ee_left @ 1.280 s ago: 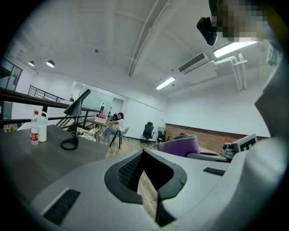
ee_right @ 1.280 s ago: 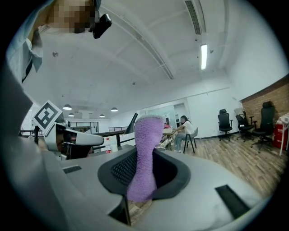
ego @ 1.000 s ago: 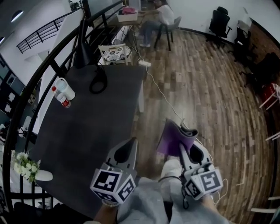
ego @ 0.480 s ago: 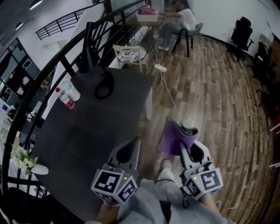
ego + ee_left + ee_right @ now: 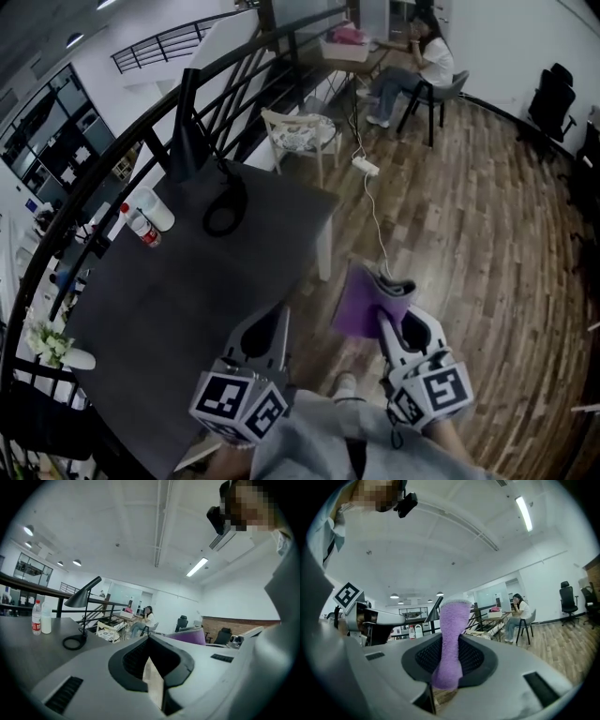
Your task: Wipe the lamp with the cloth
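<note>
A black desk lamp (image 5: 190, 111) with a ring-shaped base (image 5: 225, 214) stands at the far end of the dark table (image 5: 178, 300). In the left gripper view the lamp (image 5: 83, 597) is ahead to the left. My left gripper (image 5: 278, 309) hangs over the table's near right edge, jaws together with nothing in them. My right gripper (image 5: 382, 316) is off the table over the wooden floor, shut on a purple cloth (image 5: 364, 302) that sticks out past its jaws. The cloth (image 5: 451, 634) rises between the jaws in the right gripper view. Both grippers are well short of the lamp.
A water bottle (image 5: 141, 223) and a white cup (image 5: 155, 208) lie left of the lamp. A vase of white flowers (image 5: 52, 349) sits at the table's left edge. A black railing (image 5: 112, 131) curves behind. A white chair (image 5: 300, 133), a power strip (image 5: 366, 166) and a seated person (image 5: 427, 61) are beyond.
The head view has turned, so the table and lamp sit further right and lower in the frame. Both grippers keep their places near the body, the cloth still held.
</note>
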Action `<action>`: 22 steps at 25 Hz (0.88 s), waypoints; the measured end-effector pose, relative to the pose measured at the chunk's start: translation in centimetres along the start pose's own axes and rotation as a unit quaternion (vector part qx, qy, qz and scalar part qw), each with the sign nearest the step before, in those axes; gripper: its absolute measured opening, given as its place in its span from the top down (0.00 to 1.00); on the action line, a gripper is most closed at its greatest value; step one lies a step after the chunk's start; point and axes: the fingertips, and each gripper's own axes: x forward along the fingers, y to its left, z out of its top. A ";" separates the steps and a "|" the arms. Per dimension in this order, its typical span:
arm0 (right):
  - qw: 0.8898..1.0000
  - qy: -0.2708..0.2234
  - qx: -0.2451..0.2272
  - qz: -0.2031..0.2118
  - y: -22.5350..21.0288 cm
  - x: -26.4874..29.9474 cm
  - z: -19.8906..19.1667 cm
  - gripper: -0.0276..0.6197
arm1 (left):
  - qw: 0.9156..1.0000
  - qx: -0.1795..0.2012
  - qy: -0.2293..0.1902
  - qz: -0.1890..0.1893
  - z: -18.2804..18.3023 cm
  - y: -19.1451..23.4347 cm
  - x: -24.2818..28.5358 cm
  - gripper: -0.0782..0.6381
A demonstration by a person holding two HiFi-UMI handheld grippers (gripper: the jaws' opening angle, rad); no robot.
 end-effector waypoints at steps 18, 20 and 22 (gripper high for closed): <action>0.993 0.009 0.067 0.094 -4.8 10.9 0.9 0.82 | 0.992 -0.006 -0.012 0.128 0.6 5.7 4.7 0.89; 0.993 0.007 0.056 0.099 -5.2 13.4 1.3 0.82 | 0.991 -0.010 -0.017 0.134 1.0 7.2 6.5 0.89; 0.994 0.009 0.042 0.102 -5.3 15.7 1.8 0.82 | 0.990 -0.016 -0.021 0.136 1.7 8.6 7.8 0.89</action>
